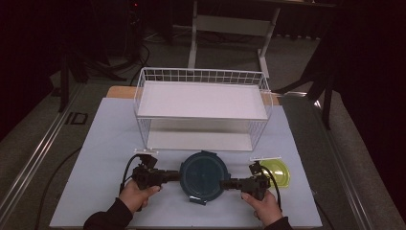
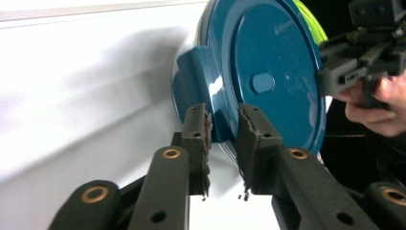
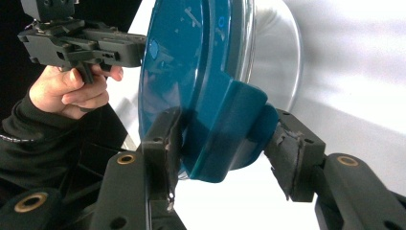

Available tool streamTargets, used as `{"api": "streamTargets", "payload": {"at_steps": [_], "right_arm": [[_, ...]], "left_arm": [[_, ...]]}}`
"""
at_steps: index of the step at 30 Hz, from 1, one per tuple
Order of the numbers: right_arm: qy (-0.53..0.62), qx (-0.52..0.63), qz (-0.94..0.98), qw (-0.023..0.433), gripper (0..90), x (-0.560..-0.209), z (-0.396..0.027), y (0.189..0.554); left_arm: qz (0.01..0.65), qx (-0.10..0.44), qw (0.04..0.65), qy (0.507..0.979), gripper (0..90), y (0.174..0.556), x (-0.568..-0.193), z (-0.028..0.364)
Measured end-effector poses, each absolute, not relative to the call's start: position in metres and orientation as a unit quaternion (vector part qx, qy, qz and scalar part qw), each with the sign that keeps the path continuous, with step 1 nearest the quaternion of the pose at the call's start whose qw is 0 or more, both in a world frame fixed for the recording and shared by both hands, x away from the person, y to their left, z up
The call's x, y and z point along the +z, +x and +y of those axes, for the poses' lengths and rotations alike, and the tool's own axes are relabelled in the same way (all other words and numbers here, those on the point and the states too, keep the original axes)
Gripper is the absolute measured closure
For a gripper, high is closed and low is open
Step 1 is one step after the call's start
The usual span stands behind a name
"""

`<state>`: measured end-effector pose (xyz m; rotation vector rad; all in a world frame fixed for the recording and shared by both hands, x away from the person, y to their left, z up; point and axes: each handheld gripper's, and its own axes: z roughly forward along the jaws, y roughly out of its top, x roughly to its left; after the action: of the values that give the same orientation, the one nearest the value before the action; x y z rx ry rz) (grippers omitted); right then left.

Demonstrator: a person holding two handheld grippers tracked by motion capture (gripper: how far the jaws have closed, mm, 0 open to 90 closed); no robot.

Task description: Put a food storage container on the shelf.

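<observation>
Grippers meet from both sides on a round blue container [image 1: 205, 176] that sits on the white table [image 1: 95, 158], just in front of a white wire rack [image 1: 201, 108]. We hold our left gripper [image 1: 176, 176] against the container's left edge and our right gripper [image 1: 225, 183] against its right edge, so the container lies directly between the two. In the left gripper view the black jaws stand on either side of a blue clip tab [image 2: 210, 96] on the lid's rim; they are narrow, and we cannot tell whether the pads [image 2: 203, 129] actually press on the blue rim between them. In the right gripper view the jaws straddle another blue clip tab [image 3: 230, 134]; one pad [image 3: 167, 139] touches the lid face while the other [image 3: 287, 143] sits at the tab's outer side, and we cannot tell whether that one presses or only touches. A yellow-green lid [image 1: 277, 171] lies flat on the table, just beside our right hand [image 1: 262, 206]. Our left hand [image 1: 136, 196] grips its handle near the table's front edge.
</observation>
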<state>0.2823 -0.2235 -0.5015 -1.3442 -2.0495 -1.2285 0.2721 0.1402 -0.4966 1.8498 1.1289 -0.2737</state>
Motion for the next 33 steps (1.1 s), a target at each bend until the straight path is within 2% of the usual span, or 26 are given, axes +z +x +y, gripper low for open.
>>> {"api": "streamTargets", "payload": {"at_steps": [5, 9, 11, 23, 33], "right_arm": [[-0.472, -0.436, -0.742, 0.191, 49.1, -0.498, -0.221, 0.282], [-0.458, -0.438, -0.751, 0.187, 52.1, -0.493, -0.219, 0.282], [-0.448, -0.44, -0.756, 0.184, 53.8, -0.489, -0.217, 0.282], [-0.458, -0.442, -0.747, 0.19, 55.3, -0.489, -0.218, 0.28], [-0.461, -0.448, -0.744, 0.183, 56.2, -0.488, -0.215, 0.281]], "left_arm": [[0.463, -0.121, 0.465, 0.745, 73.0, 0.272, -0.497, 0.142], [0.465, -0.137, 0.466, 0.74, 61.3, 0.279, -0.5, 0.144], [0.469, -0.152, 0.467, 0.734, 59.4, 0.282, -0.506, 0.143], [0.459, -0.132, 0.434, 0.764, 64.0, 0.276, -0.497, 0.139], [0.479, -0.124, 0.432, 0.754, 64.5, 0.271, -0.496, 0.138]]}}
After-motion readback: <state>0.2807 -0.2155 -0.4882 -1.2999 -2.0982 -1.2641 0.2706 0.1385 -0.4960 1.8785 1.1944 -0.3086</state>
